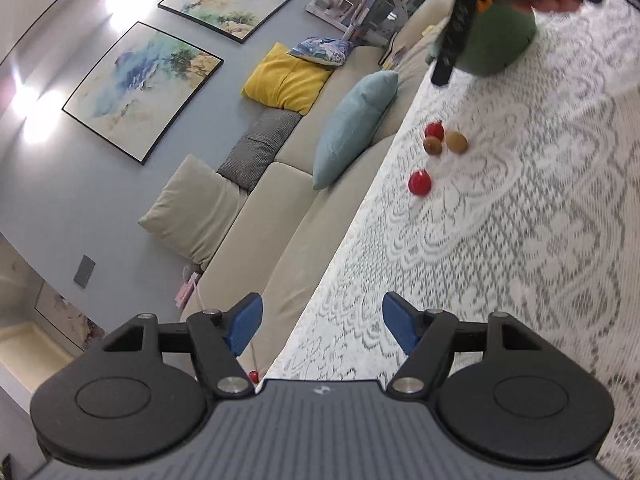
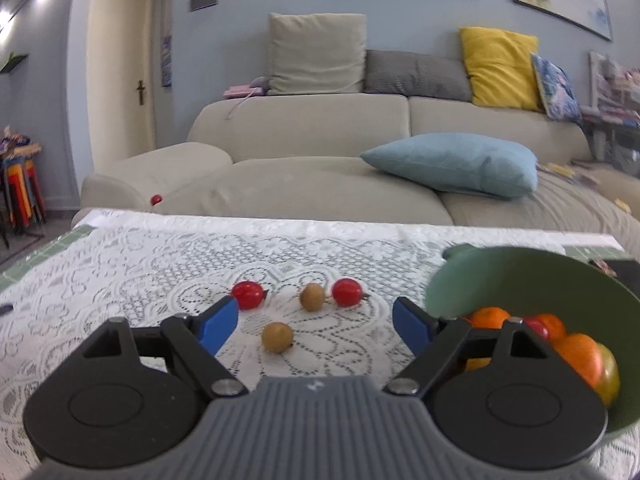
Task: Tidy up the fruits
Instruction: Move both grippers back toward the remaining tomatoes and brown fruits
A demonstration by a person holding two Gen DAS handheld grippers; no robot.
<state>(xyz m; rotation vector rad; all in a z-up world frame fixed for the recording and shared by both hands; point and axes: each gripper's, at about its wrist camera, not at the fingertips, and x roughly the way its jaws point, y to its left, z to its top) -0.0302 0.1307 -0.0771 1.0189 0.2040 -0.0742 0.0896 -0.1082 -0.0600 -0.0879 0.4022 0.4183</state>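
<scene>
White lace tablecloth (image 2: 120, 264) fronts a beige sofa (image 2: 304, 128); both grippers' fingers (image 1: 244, 326) (image 2: 218, 326) spread, empty.

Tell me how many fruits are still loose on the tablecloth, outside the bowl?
4. Two red fruits, left and right; one brown fruit between them; another brown fruit nearest the right gripper. None look hidden; more sit in the green bowl.

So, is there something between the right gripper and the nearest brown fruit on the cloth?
Nothing visible. The right gripper is open, and the brown fruit lies on bare lace tablecloth between its fingers; the other fruits lie farther back.
</scene>
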